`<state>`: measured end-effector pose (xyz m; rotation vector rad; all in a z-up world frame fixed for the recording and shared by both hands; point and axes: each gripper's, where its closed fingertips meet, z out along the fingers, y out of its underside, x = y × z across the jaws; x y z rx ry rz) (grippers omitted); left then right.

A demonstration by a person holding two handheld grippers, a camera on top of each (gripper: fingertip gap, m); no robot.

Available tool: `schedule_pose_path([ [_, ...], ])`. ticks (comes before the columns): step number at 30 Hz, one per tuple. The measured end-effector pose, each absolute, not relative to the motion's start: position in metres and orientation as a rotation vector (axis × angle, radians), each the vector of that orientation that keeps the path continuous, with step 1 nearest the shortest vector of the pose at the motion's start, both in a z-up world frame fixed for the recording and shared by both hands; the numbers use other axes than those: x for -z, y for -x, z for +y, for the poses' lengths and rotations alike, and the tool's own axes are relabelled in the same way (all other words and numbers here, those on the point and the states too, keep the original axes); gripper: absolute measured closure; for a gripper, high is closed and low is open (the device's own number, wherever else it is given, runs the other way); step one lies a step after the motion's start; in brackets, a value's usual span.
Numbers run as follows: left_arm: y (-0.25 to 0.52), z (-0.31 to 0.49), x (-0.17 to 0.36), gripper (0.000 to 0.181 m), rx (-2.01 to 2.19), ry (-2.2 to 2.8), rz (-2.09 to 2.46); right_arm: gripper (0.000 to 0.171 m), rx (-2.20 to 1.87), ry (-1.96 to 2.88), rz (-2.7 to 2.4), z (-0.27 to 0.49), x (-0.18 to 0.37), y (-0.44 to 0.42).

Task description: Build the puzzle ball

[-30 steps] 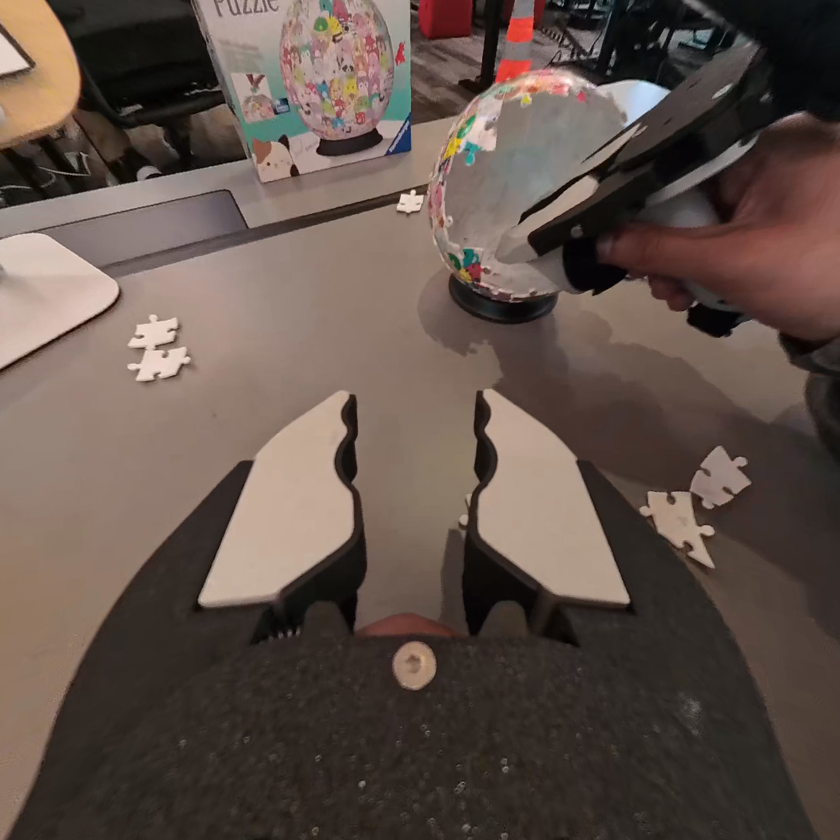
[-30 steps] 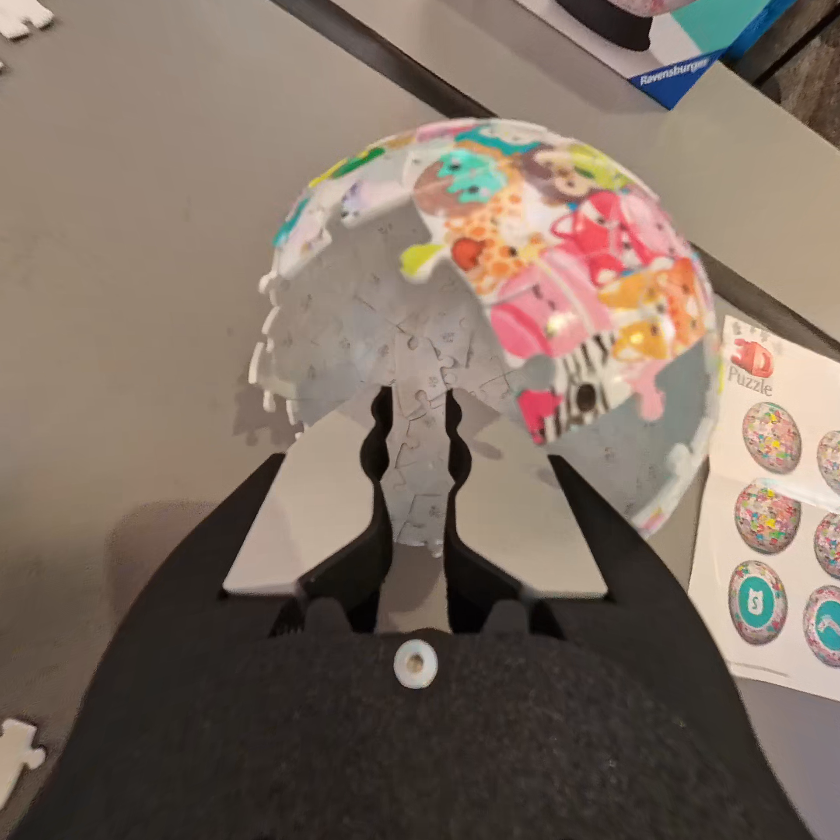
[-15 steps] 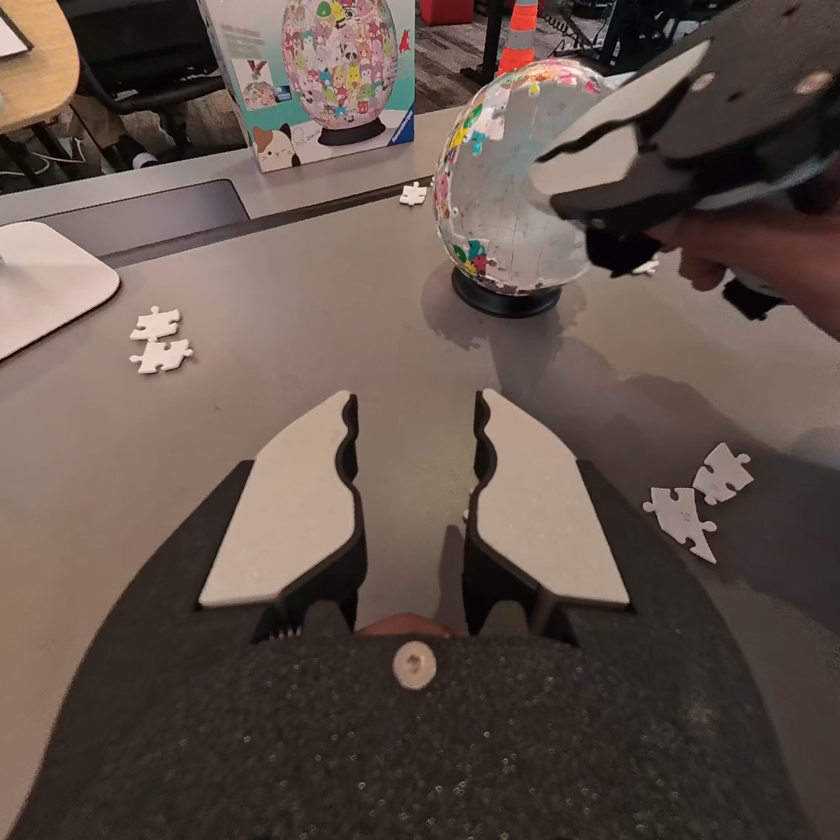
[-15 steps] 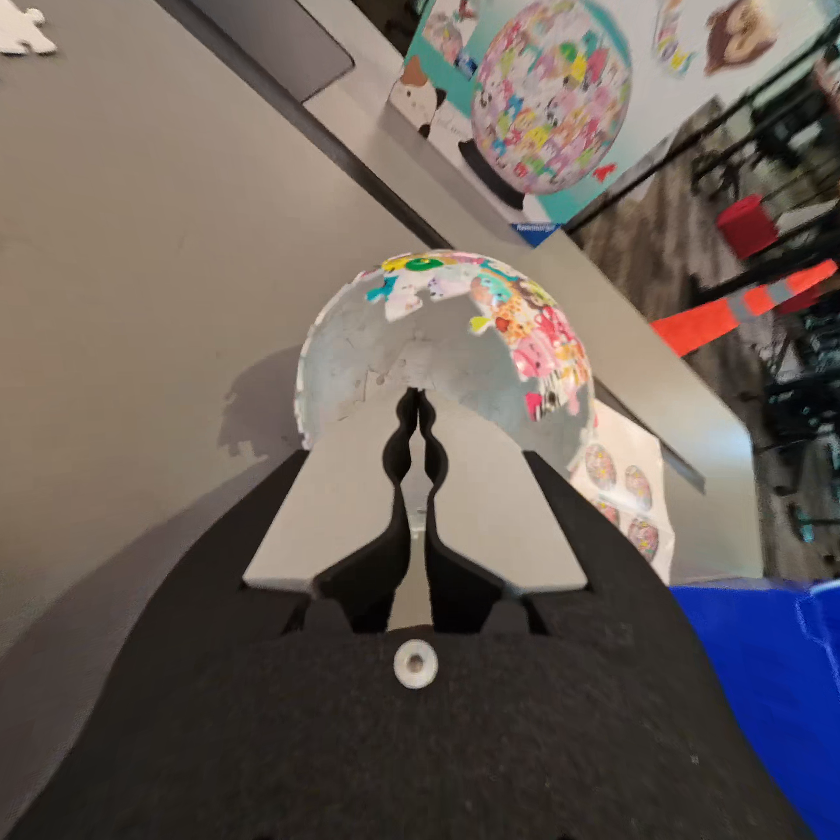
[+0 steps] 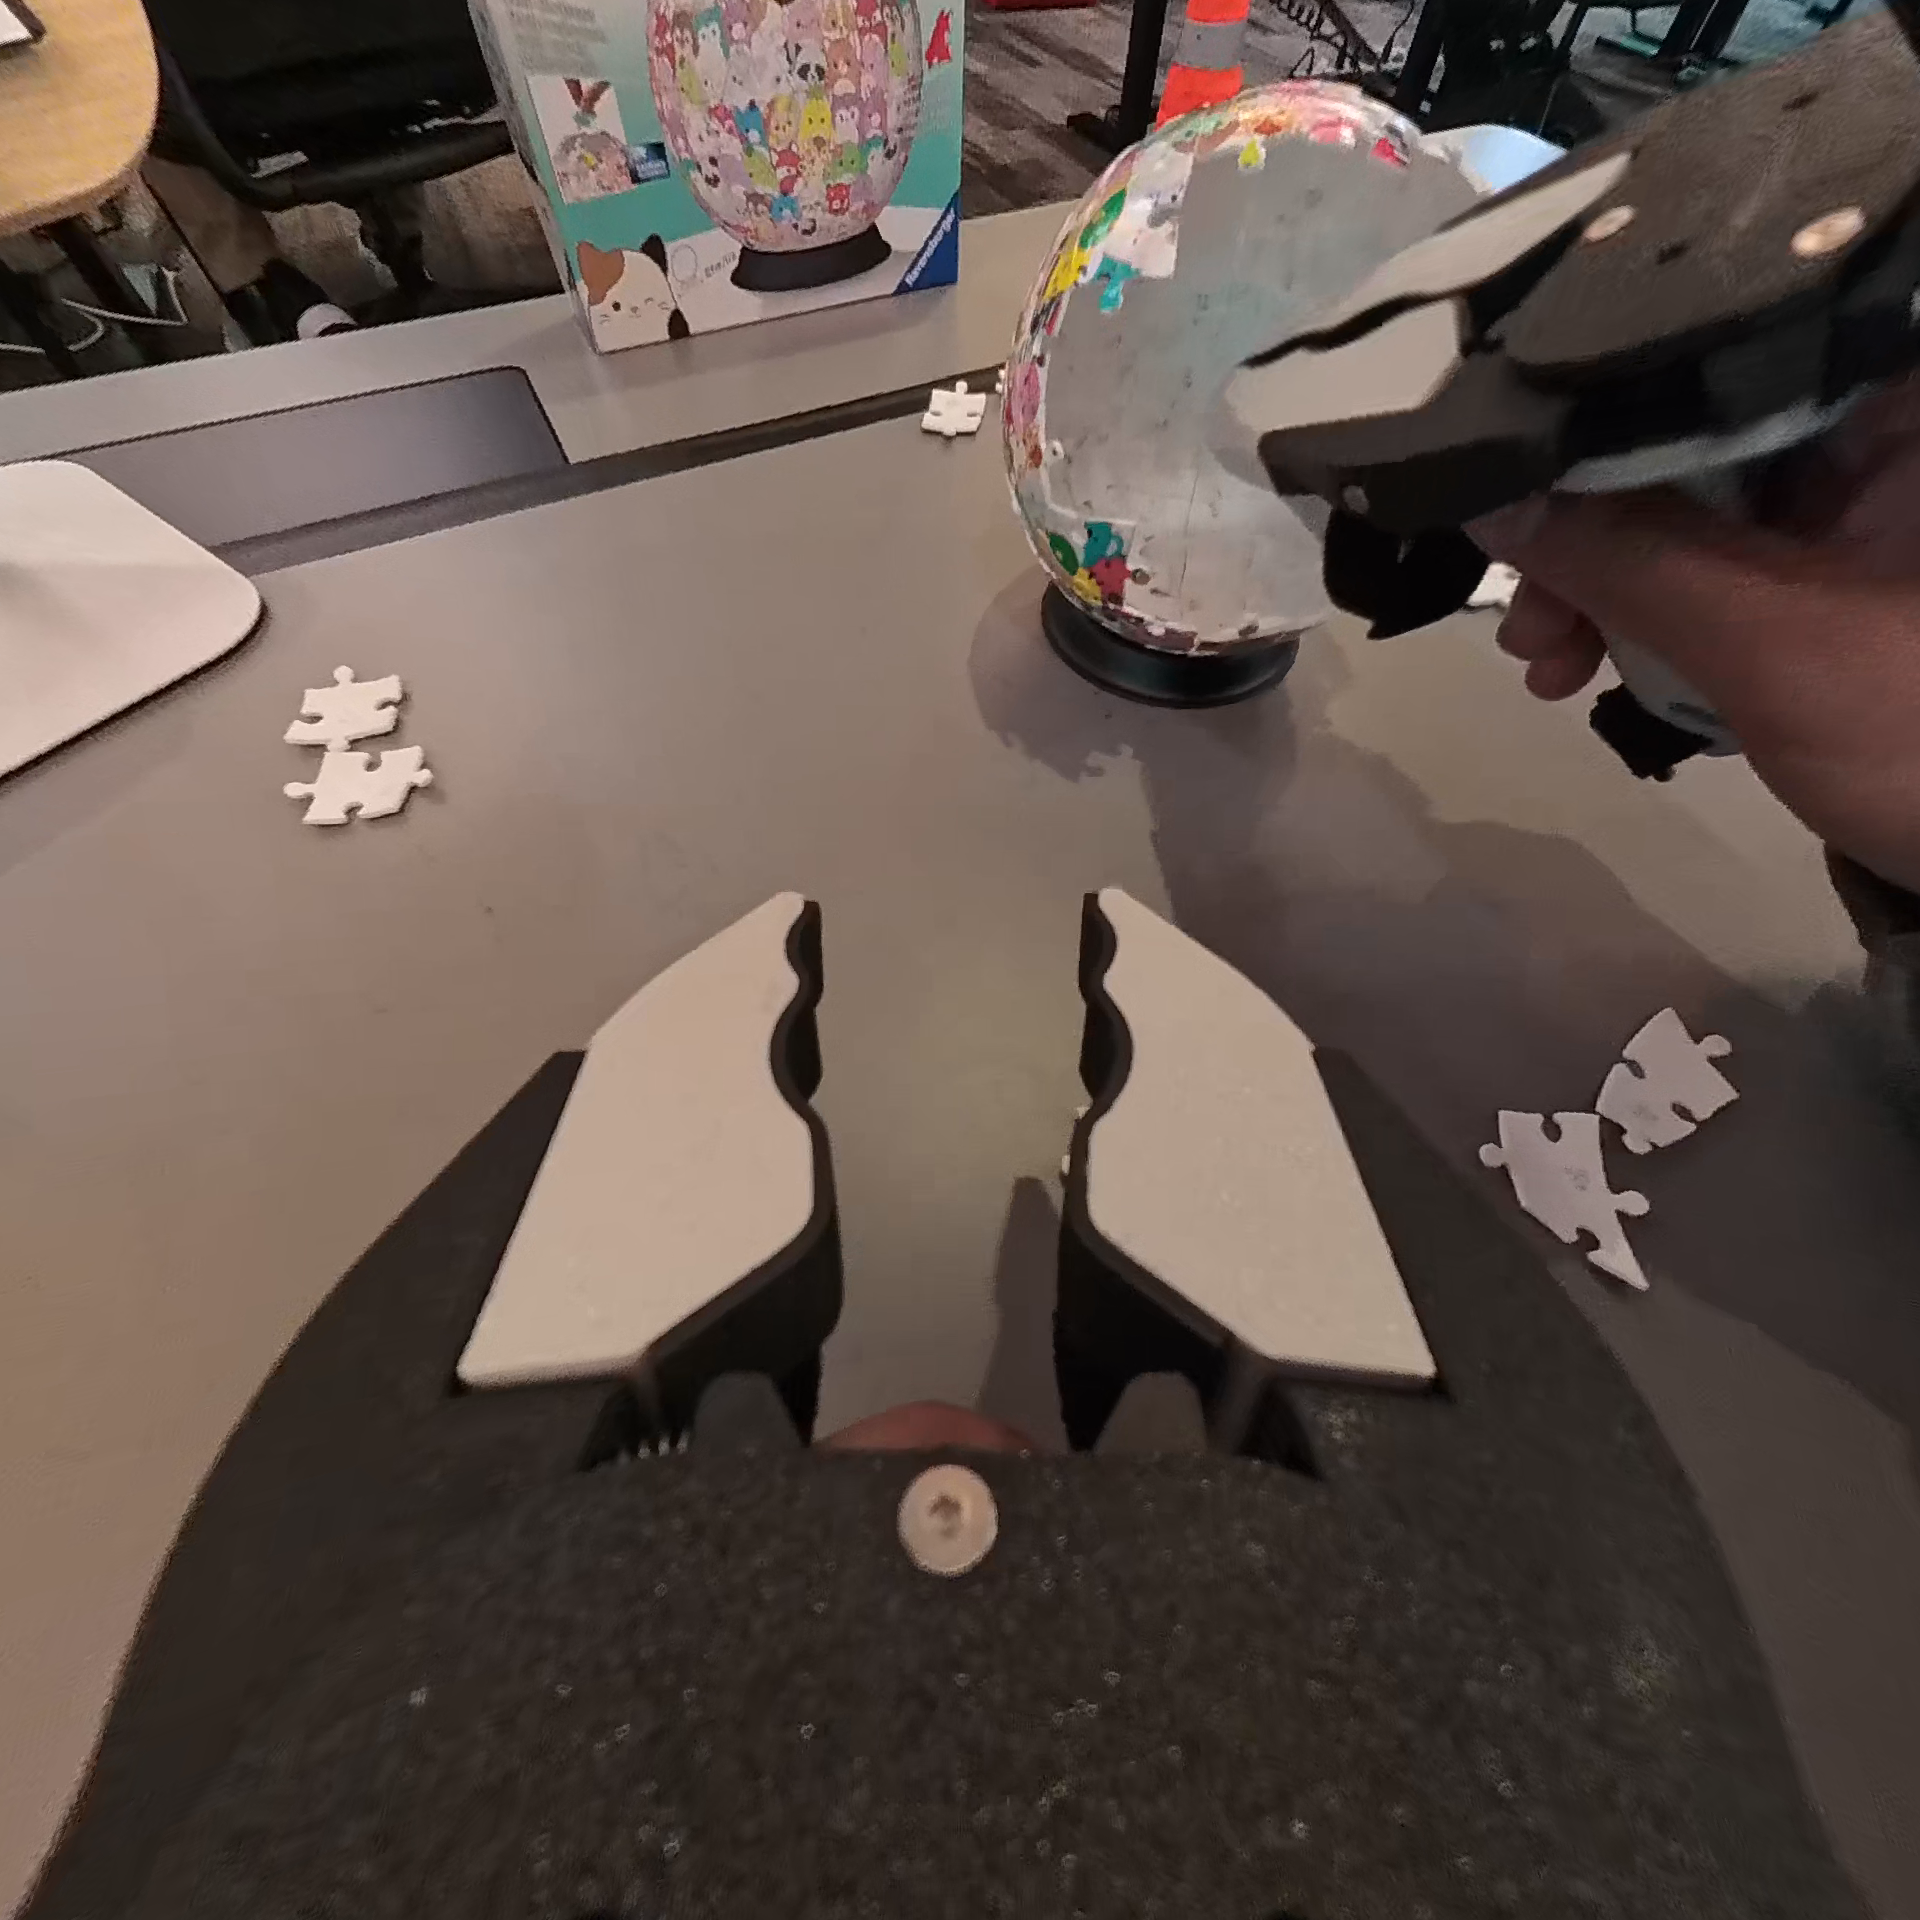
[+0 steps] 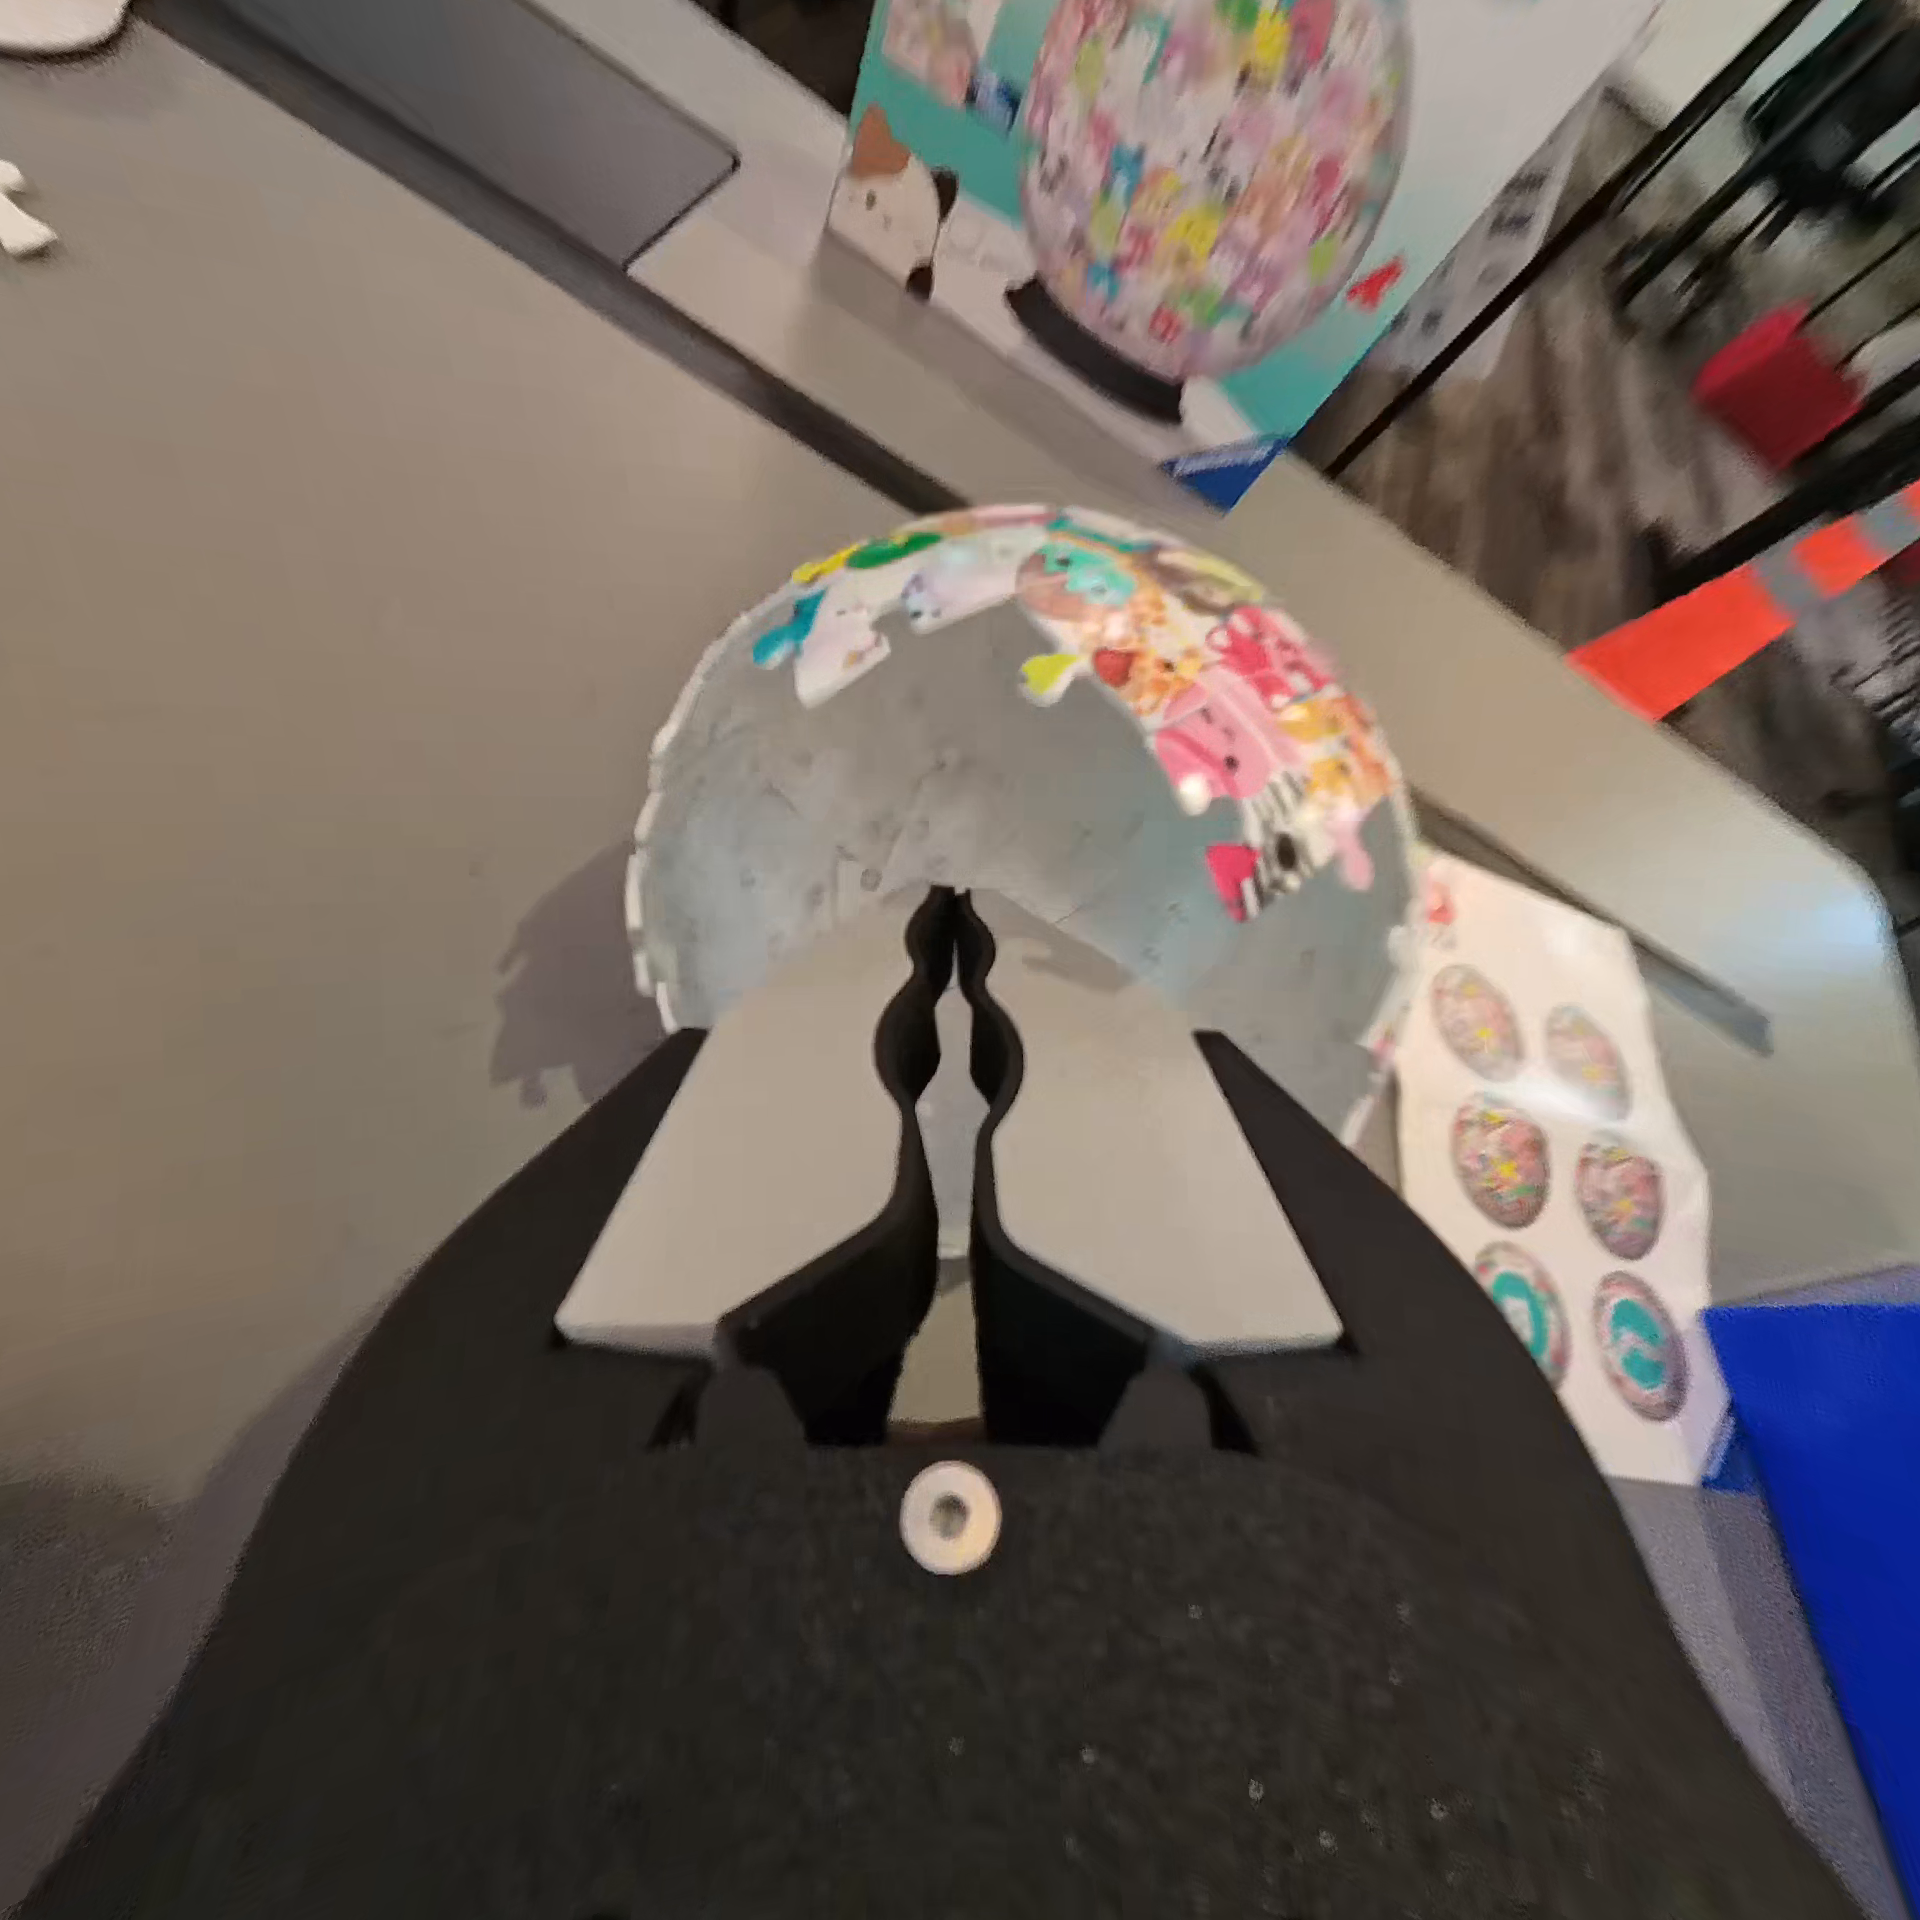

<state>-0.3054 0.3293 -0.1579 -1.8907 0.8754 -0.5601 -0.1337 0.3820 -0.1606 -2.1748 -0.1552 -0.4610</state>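
The partly built puzzle ball (image 5: 1153,416) stands on a black ring stand (image 5: 1164,670) at the back right of the grey table (image 5: 623,935). Its colourful shell is partial and the grey inside faces me. It also shows in the right wrist view (image 6: 935,790). My left gripper (image 5: 948,914) is open and empty, low over the table, well short of the ball. My right gripper (image 6: 948,906) is shut with nothing seen between its fingers, its tips just in front of the ball's open side. It shows held by a hand in the left wrist view (image 5: 1382,374).
Loose white puzzle pieces lie at the left (image 5: 353,748), at the right (image 5: 1600,1143) and behind the ball (image 5: 954,407). The puzzle box (image 5: 748,166) stands at the back. A white pad (image 5: 94,592) is far left. A leaflet (image 6: 1538,1195) and a blue object (image 6: 1829,1507) lie right of the ball. One gripper's finger ends stand about 20 cm off the other's. My right gripper is the nearer one to the blue object (image 6: 1829,1507): about 35 cm, against 50 cm.
My right gripper has closed from open to shut and drawn back from the ball's inside, tilting upward. The left gripper has stayed still and open.
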Motion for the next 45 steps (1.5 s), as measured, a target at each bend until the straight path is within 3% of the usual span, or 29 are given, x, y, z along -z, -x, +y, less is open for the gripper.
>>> schedule_pose_path([
  [45,0.308,0.330,0.156,0.134,0.550,1.887,0.877,0.171,0.422,2.546,-0.129,0.405,0.216,0.121],
])
